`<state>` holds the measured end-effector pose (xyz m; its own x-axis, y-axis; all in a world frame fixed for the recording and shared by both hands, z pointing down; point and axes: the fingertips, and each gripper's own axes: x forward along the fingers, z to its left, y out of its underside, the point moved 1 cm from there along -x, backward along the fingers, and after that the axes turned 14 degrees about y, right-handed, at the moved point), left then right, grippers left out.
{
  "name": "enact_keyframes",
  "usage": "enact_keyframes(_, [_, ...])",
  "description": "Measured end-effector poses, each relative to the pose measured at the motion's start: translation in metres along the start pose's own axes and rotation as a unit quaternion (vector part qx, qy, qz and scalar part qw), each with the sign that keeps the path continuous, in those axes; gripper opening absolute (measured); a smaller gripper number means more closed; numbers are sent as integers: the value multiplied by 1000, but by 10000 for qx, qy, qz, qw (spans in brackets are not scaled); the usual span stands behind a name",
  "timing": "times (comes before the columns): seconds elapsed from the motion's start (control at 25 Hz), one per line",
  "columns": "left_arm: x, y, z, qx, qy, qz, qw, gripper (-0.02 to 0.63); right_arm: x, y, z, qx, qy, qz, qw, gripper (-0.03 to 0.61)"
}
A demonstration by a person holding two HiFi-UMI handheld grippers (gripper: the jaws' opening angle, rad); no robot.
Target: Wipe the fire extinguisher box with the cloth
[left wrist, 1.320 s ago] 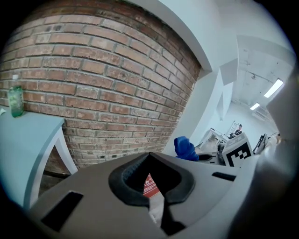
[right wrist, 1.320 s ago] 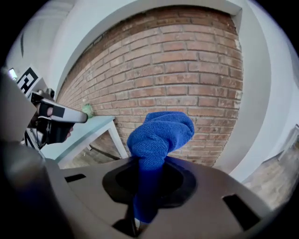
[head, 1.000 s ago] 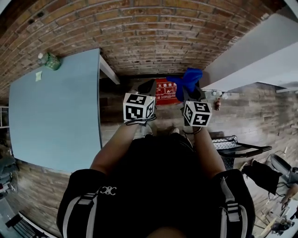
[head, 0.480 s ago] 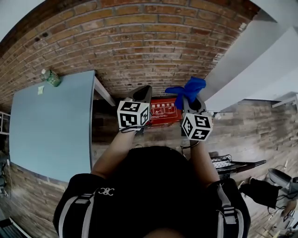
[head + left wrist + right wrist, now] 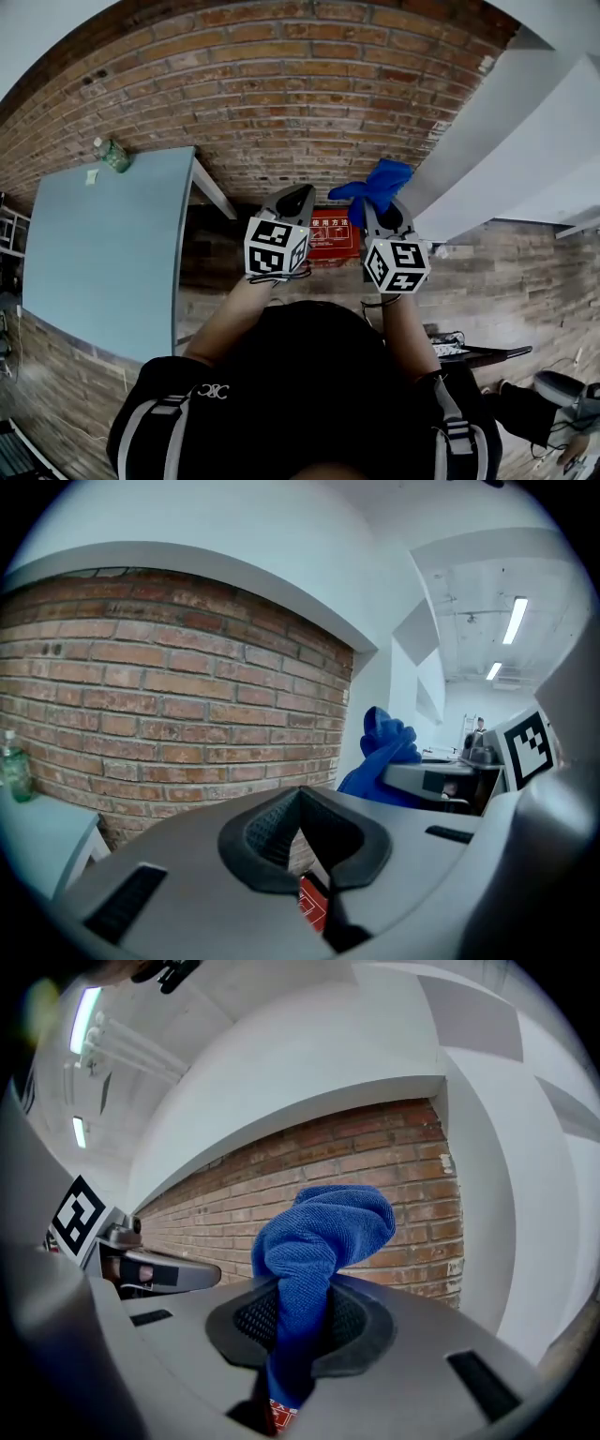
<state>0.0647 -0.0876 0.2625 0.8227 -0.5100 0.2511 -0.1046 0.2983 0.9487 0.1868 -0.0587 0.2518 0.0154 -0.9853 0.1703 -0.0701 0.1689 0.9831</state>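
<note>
Right claw (image 5: 302, 1288) grips the blue cloth (image 5: 326, 1227); left claw (image 5: 300, 795) is clenched on nothing.

The cloth (image 5: 319, 1232) in the right tool (image 5: 298, 1293) is plain saturated blue. The right tool and the left tool (image 5: 302, 803) are grey with black ribbed pads. Each marker cube (image 5: 277, 246) is white with black square patterns. The fire extinguisher box (image 5: 335, 234) between the tools is red with white print. The brick wall (image 5: 281, 94) ahead is red-brown with pale mortar lines. The surface (image 5: 103, 244) left of the left tool is pale blue.
</note>
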Motion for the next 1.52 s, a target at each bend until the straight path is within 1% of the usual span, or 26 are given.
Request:
enact_keyframes(0.28, [9,4,-6,-55,-90,-4,9999,5,4,-4,-10,82,-114,-28,9999,75])
enact_keyframes(0.48, [22,8,-13,-42,-19,74,10000,5,8,-11,-15,113,-126,-123,9998,75])
enact_keyframes(0.68, [26,5,-13,49,30,133,9999,5,14,-13,-19,280,-86,-145,9995,75])
enact_keyframes(0.92, [26,2,-6,-15,9,46,10000,5,17,-13,-13,290,-132,-158,9994,75])
enact_keyframes(1.24, [30,3,-10,-22,148,30,9999,5,21,-11,-14,269,-149,-122,9995,75])
enact_keyframes(1.36, [29,1,-13,-10,311,-54,9995,5,23,-12,-13,246,-156,-116,9995,75])
enact_keyframes(1.52, [27,-2,-16,-325,653,-243,9970,5,27,-8,-8,214,-185,-25,9996,75])
